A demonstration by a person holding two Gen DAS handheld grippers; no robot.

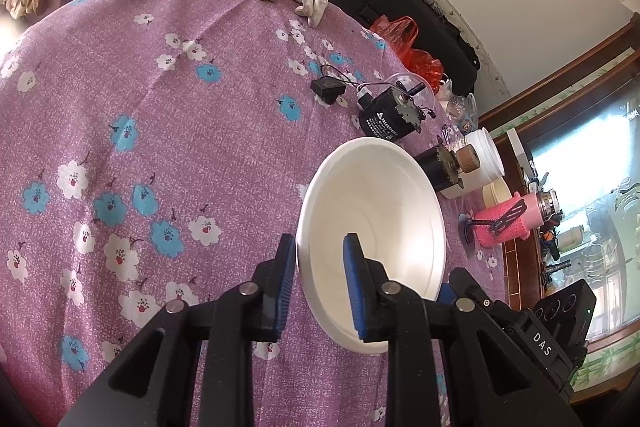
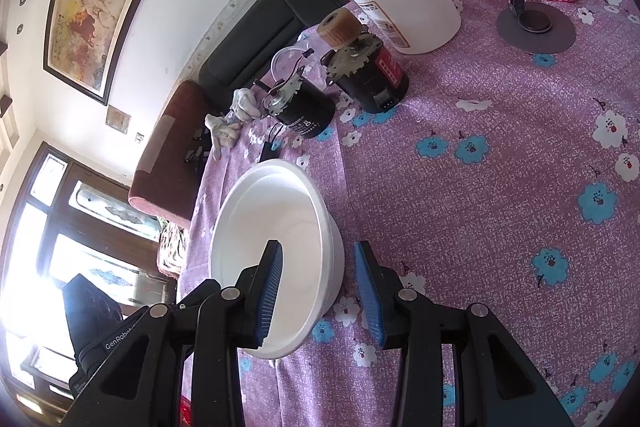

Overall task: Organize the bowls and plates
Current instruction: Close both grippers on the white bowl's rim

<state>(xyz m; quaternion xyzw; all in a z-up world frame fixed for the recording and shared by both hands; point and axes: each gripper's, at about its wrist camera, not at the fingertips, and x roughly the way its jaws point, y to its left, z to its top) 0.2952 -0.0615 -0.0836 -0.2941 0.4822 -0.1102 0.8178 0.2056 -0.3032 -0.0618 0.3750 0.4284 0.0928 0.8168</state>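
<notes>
Both grippers are straddling the white bowl's [image 1: 372,239] rim, jaws apart and not clamping: left gripper [image 1: 320,287] at its 8 o'clock. Right gripper [image 2: 320,291] is straddling at 5 o'clock.

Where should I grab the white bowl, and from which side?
Pinch the rim wall of the bowl, one finger inside, one outside, coming from its near edge. The wall is thin and flared. Both the left gripper and right gripper already straddle it, jaws open.

Bright daylight, window [image 2: 36,267] glare, fisheye warp
</notes>
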